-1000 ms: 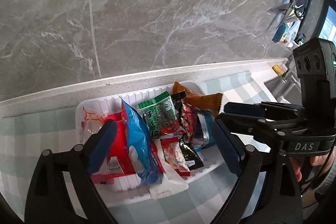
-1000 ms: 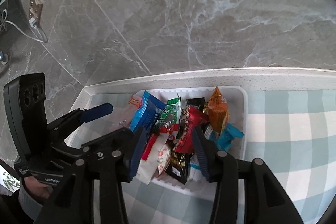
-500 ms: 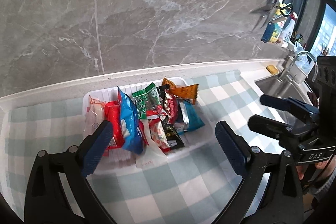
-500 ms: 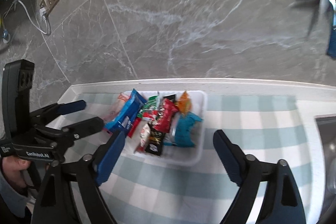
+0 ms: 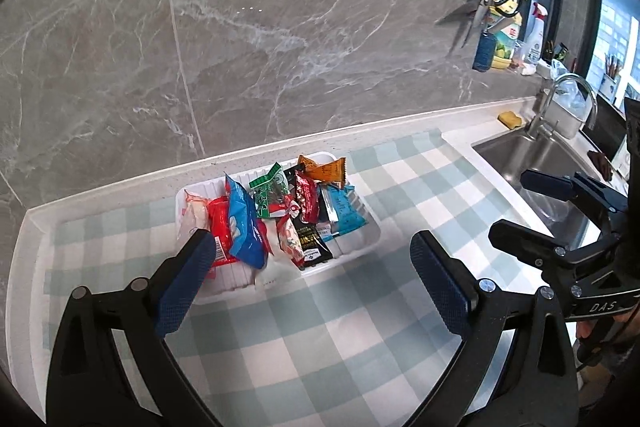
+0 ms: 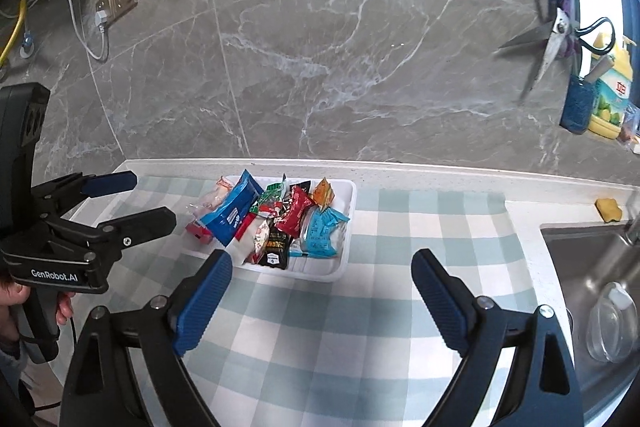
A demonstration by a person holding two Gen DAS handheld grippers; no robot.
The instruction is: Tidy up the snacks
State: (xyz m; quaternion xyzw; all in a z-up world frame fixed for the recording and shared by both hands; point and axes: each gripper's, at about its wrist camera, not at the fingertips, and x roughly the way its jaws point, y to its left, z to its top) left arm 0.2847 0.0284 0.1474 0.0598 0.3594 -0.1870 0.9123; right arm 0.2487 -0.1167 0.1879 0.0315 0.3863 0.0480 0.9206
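My left camera is taking in the sink (image 5: 532, 163) with its curved faucet (image 5: 568, 95) and my right gripper (image 5: 516, 211) out at the right edge, a hand (image 5: 600, 331) wrapped round its handle below. My right camera is showing what the left one is missing: a wall socket (image 6: 118, 1) with a white cable plugged in, scissors (image 6: 548, 43) hanging on the marble wall, a clear glass bowl (image 6: 612, 323) down in the basin, and my left gripper (image 6: 132, 199) at the left with fingers curling round its grip.

I am holding both grippers tilted downward over the checked cloth (image 5: 320, 327), well short of the snacks. My left jaws are standing spread wide with nothing between them. My right jaws have just been opening and are gaping wide too, only cloth showing between the pads.

The snacks are all lying in the white tray (image 5: 360, 247) near the wall: a blue packet (image 5: 244, 223) leaning on a red one (image 5: 220, 231), a green packet (image 5: 270, 193), an orange one (image 5: 328, 171) at the back, a teal one (image 5: 344, 207) on the right side and a black sachet (image 5: 312, 251) at the front
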